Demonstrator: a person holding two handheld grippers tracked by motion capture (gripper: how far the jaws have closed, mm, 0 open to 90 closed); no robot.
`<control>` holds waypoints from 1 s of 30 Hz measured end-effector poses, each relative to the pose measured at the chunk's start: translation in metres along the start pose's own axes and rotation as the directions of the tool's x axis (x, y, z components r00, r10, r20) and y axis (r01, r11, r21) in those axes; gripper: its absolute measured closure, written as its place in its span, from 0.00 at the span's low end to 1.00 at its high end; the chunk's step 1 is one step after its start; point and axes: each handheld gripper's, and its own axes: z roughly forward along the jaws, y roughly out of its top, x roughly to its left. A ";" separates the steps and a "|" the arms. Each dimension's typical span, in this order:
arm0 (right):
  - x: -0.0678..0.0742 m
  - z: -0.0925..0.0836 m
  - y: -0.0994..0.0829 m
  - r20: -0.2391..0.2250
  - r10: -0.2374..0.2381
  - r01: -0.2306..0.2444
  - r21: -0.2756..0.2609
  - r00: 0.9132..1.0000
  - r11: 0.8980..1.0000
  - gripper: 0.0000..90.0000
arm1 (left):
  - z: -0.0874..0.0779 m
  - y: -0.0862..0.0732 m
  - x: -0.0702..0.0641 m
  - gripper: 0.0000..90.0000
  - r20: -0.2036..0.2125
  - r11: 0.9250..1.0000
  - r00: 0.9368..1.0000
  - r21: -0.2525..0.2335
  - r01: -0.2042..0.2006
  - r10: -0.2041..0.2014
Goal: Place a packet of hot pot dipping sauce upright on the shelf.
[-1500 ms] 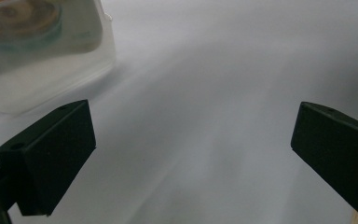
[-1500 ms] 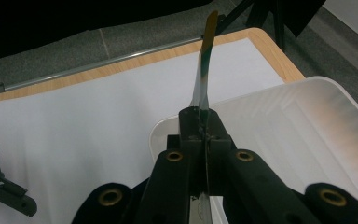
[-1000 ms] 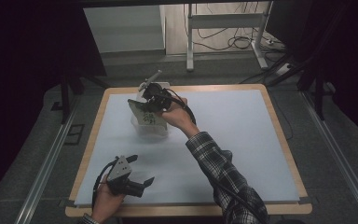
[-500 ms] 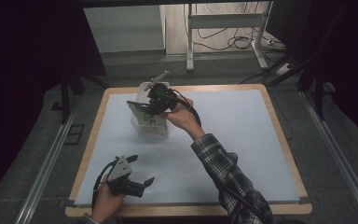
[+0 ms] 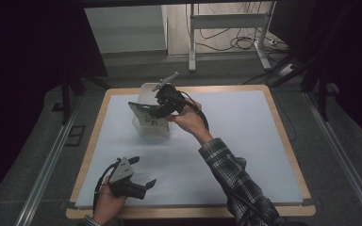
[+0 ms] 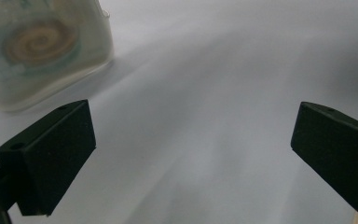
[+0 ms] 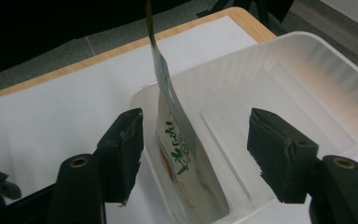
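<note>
The right gripper sits above the far left part of the table, its jaws spread with space on both sides of a flat printed packet; they have just been opening, and the pads no longer press on it, so the packet is let go. The packet stands on edge inside a clear plastic tub, leaning against the tub's left wall, with its top edge sticking up above the rim. From above, the packet shows as a dark slanted card at the tub's left side, just beside the gripper's tips. The right hand holds the gripper from the right of the tub, and a plaid sleeve runs back toward the near edge of the table, which has a white top with a wooden border. A black cable loops over that wrist. Well apart from all this, near the table's near left corner, the left gripper rests low in the left hand, its jaws wide apart and nothing between them but bare white tabletop. From the left gripper's own camera the tub shows blurred, off to the far left of its jaws.
</note>
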 end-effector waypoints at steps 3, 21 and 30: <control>0.000 -0.003 -0.002 -0.006 0.014 -0.014 -0.004 1.000 1.000 0.36 | 0.000 0.000 0.000 0.00 0.000 1.000 1.000 0.000 -0.001 0.001; 0.005 -0.016 -0.015 -0.011 0.006 -0.007 -0.033 1.000 0.999 0.15 | 0.001 0.000 -0.001 0.00 -0.001 1.000 1.000 0.002 -0.006 0.006; 0.005 -0.023 -0.023 -0.024 0.013 -0.015 -0.052 1.000 0.999 0.11 | 0.001 0.000 -0.001 0.00 0.000 1.000 1.000 0.005 -0.009 0.009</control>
